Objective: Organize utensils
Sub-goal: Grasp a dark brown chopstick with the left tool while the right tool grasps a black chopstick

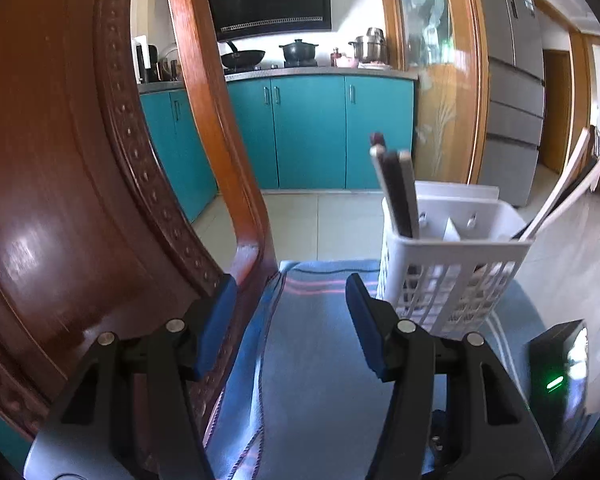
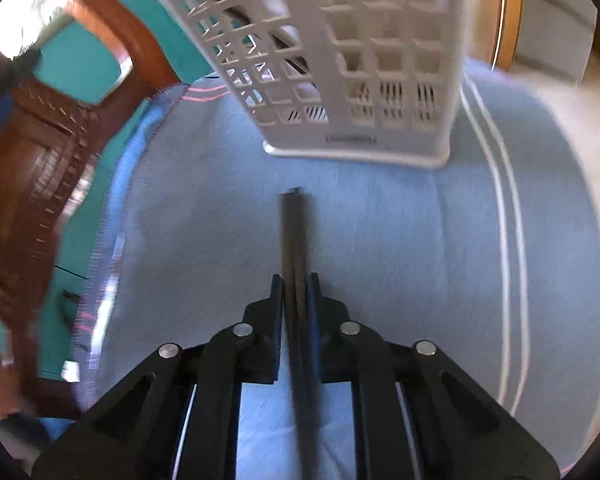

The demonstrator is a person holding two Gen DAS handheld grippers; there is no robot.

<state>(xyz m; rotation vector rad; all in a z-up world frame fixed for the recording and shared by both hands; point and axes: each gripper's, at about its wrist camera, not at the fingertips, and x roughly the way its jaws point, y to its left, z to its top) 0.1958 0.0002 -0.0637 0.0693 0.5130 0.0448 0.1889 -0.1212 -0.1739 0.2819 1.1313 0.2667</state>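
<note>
A white slotted utensil basket point(image 1: 448, 276) stands on a blue cloth point(image 1: 312, 352), with dark and pale handles point(image 1: 398, 192) sticking up in its left compartment and pale sticks point(image 1: 560, 196) leaning out to the right. My left gripper point(image 1: 292, 304) hangs open just left of the basket, nothing between its blue pads. In the right wrist view the same basket point(image 2: 340, 60) stands ahead. My right gripper point(image 2: 295, 280) is shut on a pair of dark chopsticks point(image 2: 294, 232), whose ends point toward the basket's foot over the cloth point(image 2: 400, 240).
A carved wooden chair back point(image 1: 100, 160) crowds the left side, close to my left finger. A black box with a green light point(image 1: 556, 372) sits at the right. The chair point(image 2: 40, 140) also edges the cloth in the right wrist view. Teal kitchen cabinets point(image 1: 308, 132) lie beyond.
</note>
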